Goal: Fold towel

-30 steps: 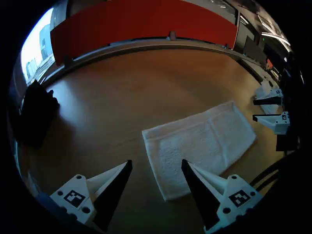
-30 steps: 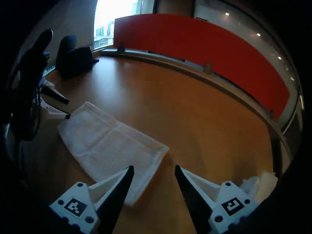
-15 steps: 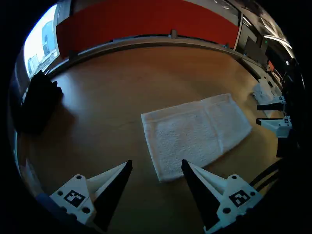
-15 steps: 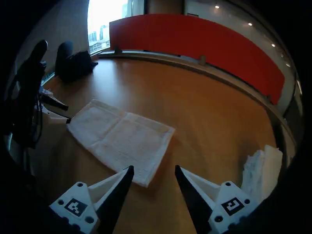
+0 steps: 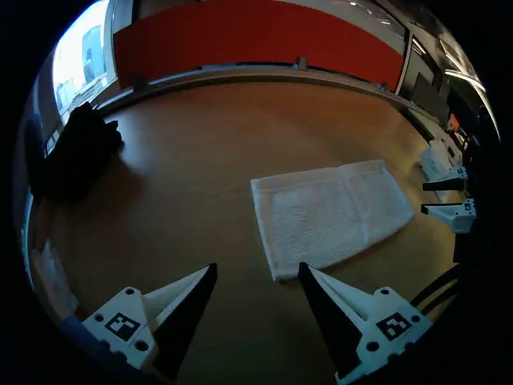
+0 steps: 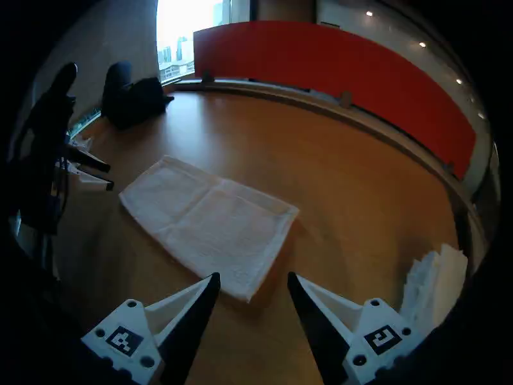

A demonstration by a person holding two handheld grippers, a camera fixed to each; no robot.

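Towel (image 5: pixel 330 215) lies flat on the wooden bench (image 5: pixel 192 147), a white rectangle with a crease line running across it. From its tidy outline it looks to have been doubled over at least once. Its near corner sits just ahead of the left hand-held gripper (image 5: pixel 256 265), closer to that gripper's right finger, and the cloth stretches away forward and to the right. The left hand-held gripper has its fingers spread apart with nothing between them, and it hovers clear of the cloth. The right hand-held gripper (image 6: pixel 252 275) is likewise spread wide and empty. In its view another corner of the towel lies just beyond the gap between its fingers, and the rest runs off ahead and to the left. The two tools face the towel from opposite ends, which seems sensible for the job: each is lined up on its own short end, ready to pinch an edge and carry it over for the next fold. Which corner each will take cannot be told yet. Counting up, there is one towel laid out and two hand-held grippers. One pile of white cloths (image 6: pixel 439 279) stands off to the right of the right hand-held gripper, well apart from the towel and probably waiting its turn. One dark bundle (image 6: pixel 138 99) sits at the far left of the bench, beneath a long red panel (image 6: pixel 346 70).
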